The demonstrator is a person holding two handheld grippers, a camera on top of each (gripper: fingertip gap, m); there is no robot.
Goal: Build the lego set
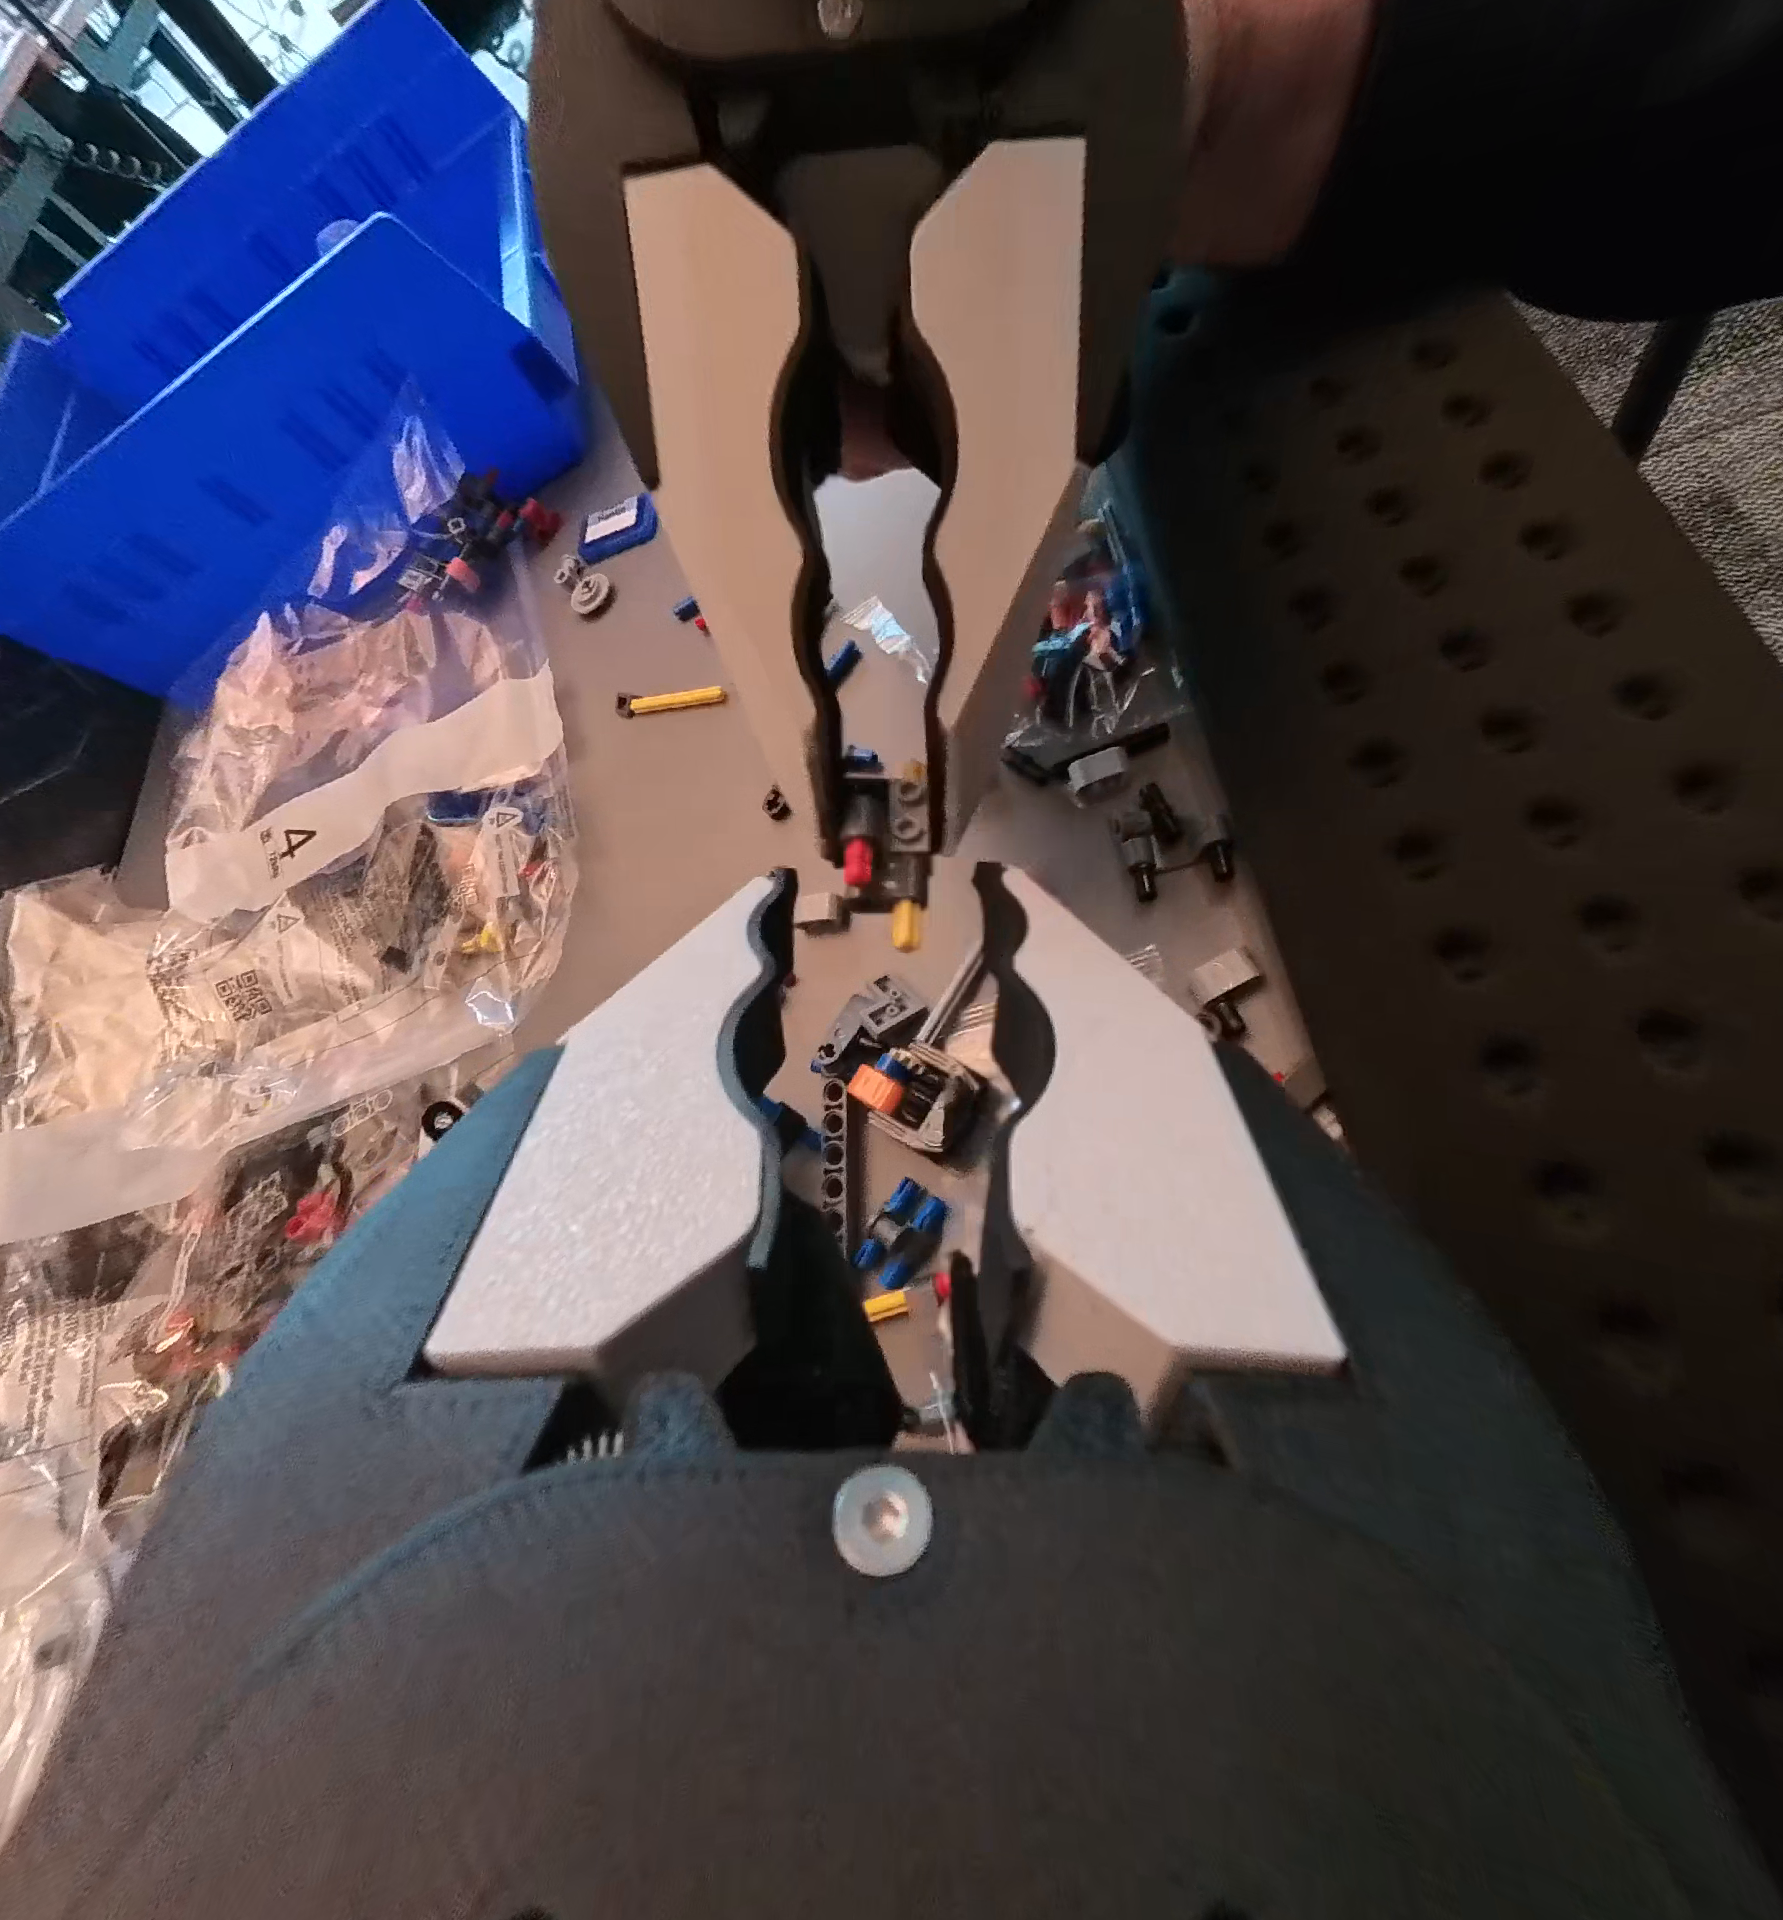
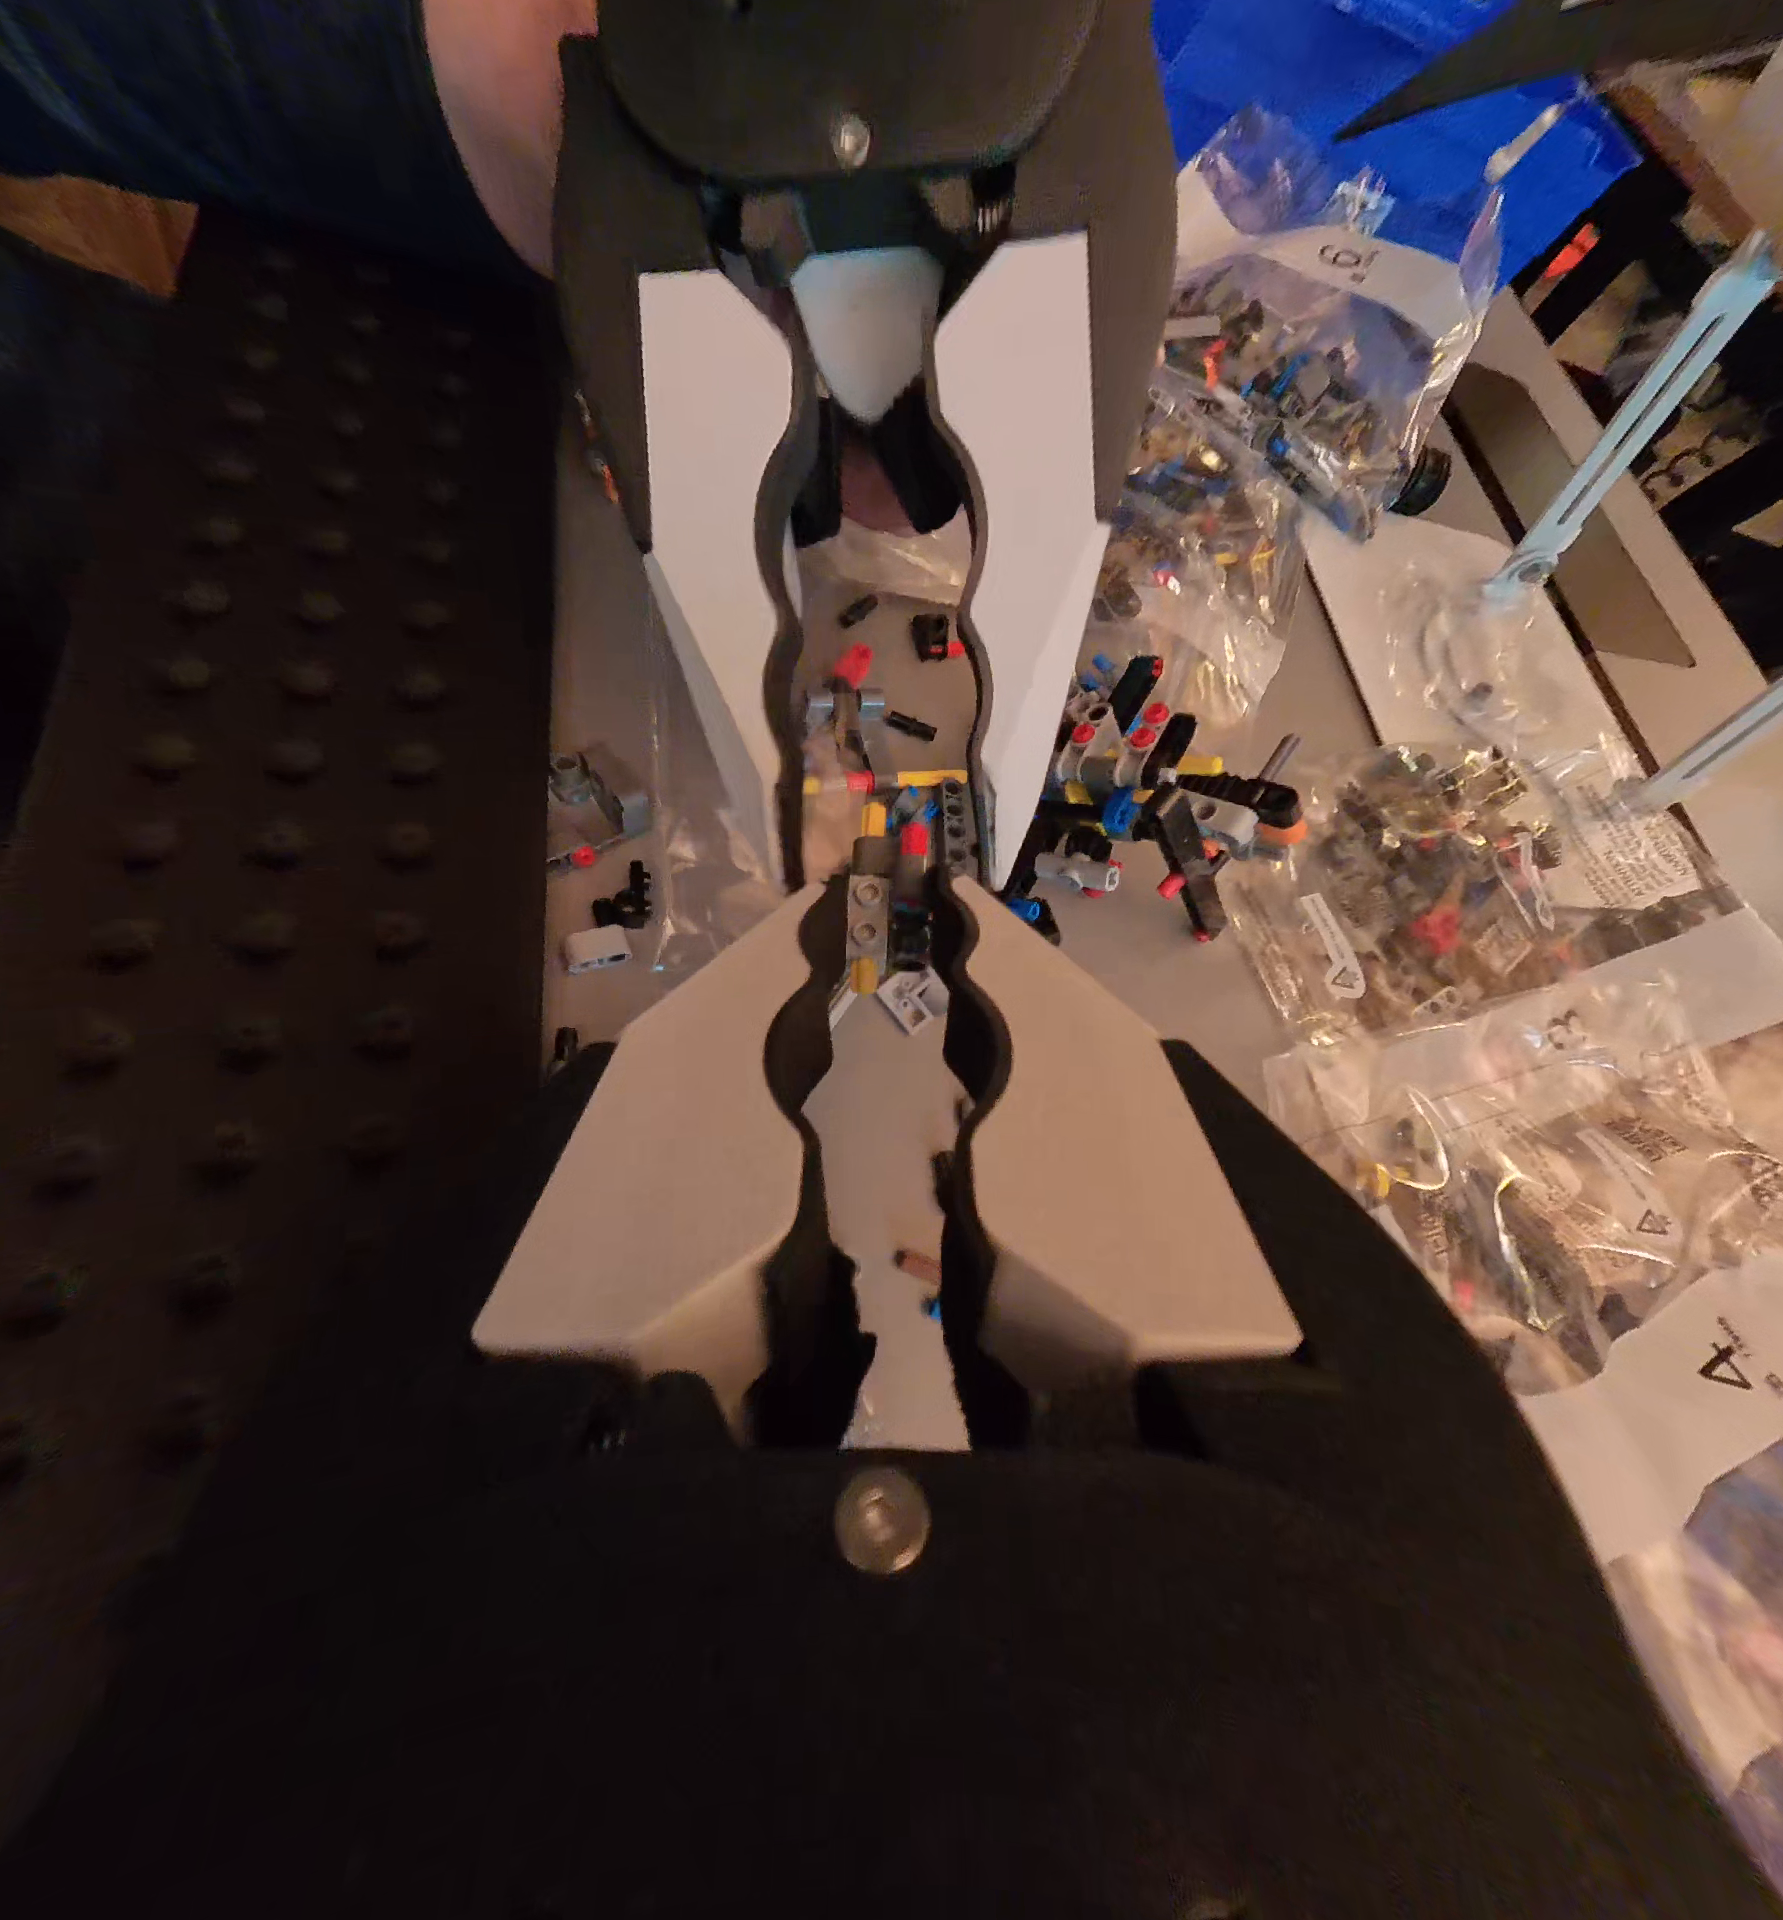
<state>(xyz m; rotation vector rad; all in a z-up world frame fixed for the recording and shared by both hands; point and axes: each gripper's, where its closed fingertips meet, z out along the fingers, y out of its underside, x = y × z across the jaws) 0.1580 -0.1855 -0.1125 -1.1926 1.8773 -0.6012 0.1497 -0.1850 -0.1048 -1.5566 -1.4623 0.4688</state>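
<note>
While both claws face each other tip to tip over the grey table (image 1: 658,790), my right gripper (image 2: 892,920) is clamped on a small lego sub-assembly (image 2: 892,894): grey studded plate, black block, a red pin and a yellow pin sticking out. Its two fingers sit narrow, pressing the piece from either side near the tips. Seen from the left wrist camera, the same sub-assembly (image 1: 882,831) hangs at the end of the right gripper (image 1: 876,831), with the yellow pin pointing toward me.

My left gripper (image 1: 882,883) stands apart, fingers spread with a clear gap, nothing between them. Its tips are just beside the held piece; I cannot tell whether they touch it. In the right wrist camera the left gripper (image 2: 887,862) comes down from the top of the frame, fingertips flanking the far end of the piece.

Loose pieces (image 1: 887,1101) lie on the table below the left claw. A larger partial build (image 2: 1147,800) sits just right of the grippers in the right view. Numbered plastic bags (image 1: 347,831) lie to the side, blue bins (image 1: 274,384) behind them.
</note>
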